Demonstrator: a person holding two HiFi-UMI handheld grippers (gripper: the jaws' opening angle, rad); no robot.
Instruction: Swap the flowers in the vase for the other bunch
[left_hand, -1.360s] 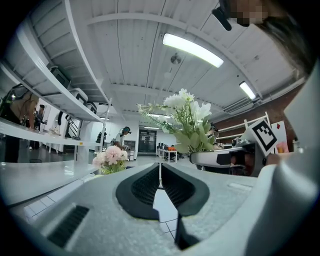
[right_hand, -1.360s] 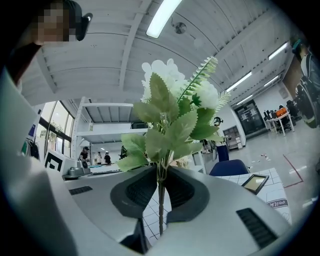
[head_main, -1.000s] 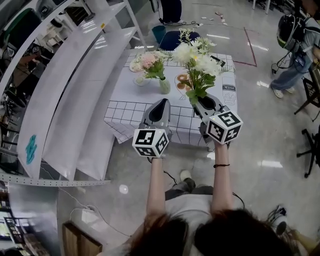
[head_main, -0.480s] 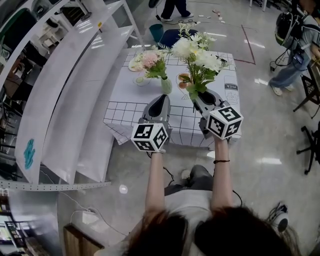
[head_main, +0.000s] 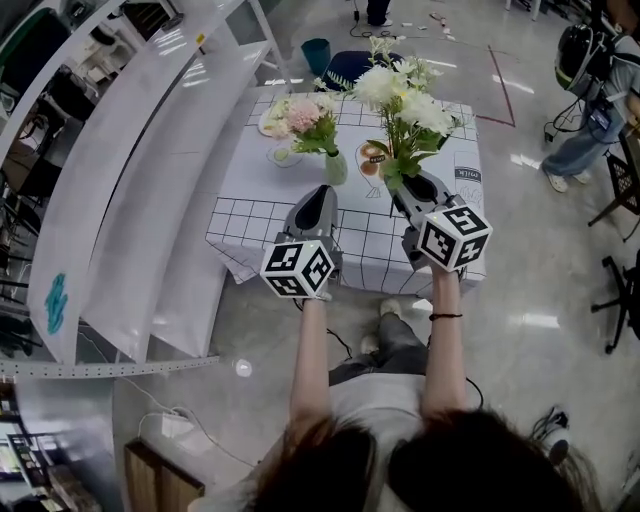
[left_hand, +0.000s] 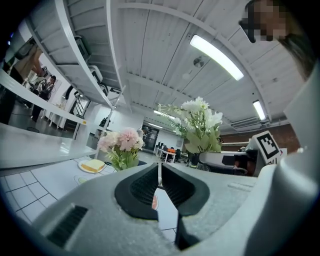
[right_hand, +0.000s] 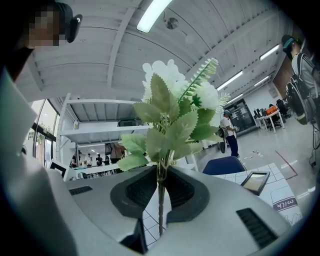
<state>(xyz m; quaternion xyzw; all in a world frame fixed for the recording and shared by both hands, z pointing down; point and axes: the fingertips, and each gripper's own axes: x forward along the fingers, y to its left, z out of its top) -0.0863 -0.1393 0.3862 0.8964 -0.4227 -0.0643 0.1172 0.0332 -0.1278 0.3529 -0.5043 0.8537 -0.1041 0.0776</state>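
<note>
Pink flowers (head_main: 303, 115) stand in a small pale green vase (head_main: 335, 168) on the grid-cloth table (head_main: 250, 215). My right gripper (head_main: 403, 186) is shut on the stem of a white bunch (head_main: 404, 98), which it holds upright over the table's near right part, to the right of the vase. In the right gripper view the stem (right_hand: 160, 192) is pinched between the pads, with leaves and white blooms (right_hand: 176, 107) above. My left gripper (head_main: 318, 205) is shut and empty, over the front edge, just short of the vase. The left gripper view shows the pink flowers (left_hand: 120, 142) ahead and the white bunch (left_hand: 200, 123) to the right.
A plate with a yellow slice (left_hand: 92, 166) sits at the table's back left. Round dishes (head_main: 374, 154) lie beside the vase. Long white shelves (head_main: 150, 150) run along the left. A blue chair (head_main: 350, 66) and a teal bin (head_main: 317, 52) stand behind the table; a person (head_main: 590, 90) is at far right.
Both grippers have moved forward toward the table, the right one carrying the white bunch with it. Both stayed shut.
</note>
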